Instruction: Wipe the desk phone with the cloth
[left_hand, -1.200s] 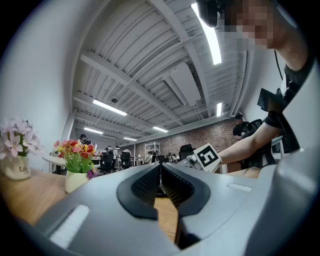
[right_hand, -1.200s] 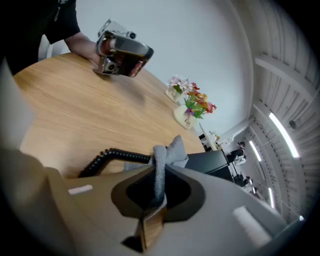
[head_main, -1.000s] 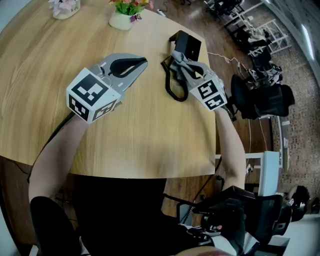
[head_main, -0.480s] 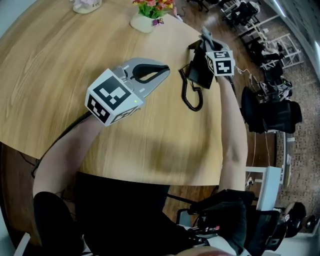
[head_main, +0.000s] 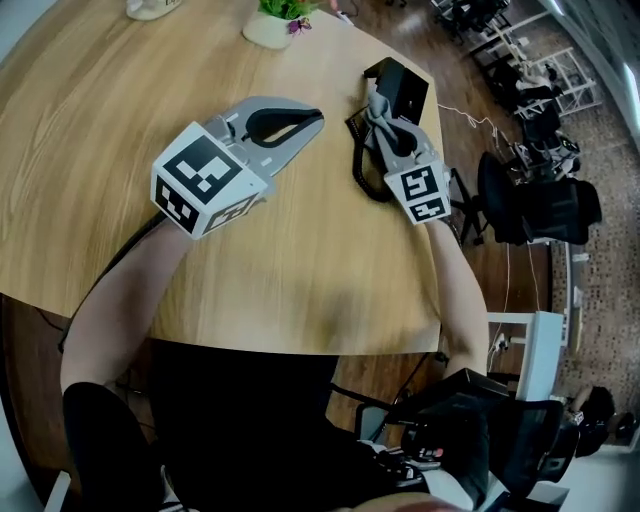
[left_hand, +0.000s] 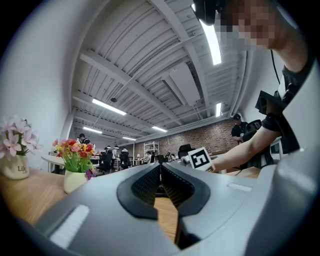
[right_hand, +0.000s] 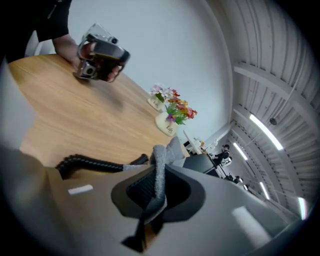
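The black desk phone (head_main: 402, 88) sits near the table's far right edge, with its coiled cord (head_main: 362, 165) looped on the wood to its near left. My right gripper (head_main: 373, 100) is shut on the grey cloth (head_main: 380, 116), its tips at the phone's near-left side. In the right gripper view the cloth (right_hand: 161, 167) hangs pinched between the jaws, with the phone (right_hand: 206, 163) just beyond and the cord (right_hand: 92, 164) to the left. My left gripper (head_main: 316, 117) hovers over the table left of the cord, shut on nothing (left_hand: 160, 166).
The round wooden table (head_main: 120, 120) carries a white flower pot (head_main: 268, 28) and a second pot (head_main: 150, 8) at the far edge. Beyond the table's right edge stand a black office chair (head_main: 535, 210) and more desks. The flowers (left_hand: 75, 152) show ahead of the left gripper.
My right gripper, out over the phone half a second ago, has drawn back toward me with the cloth to the phone's near-left side. The left gripper has barely shifted.
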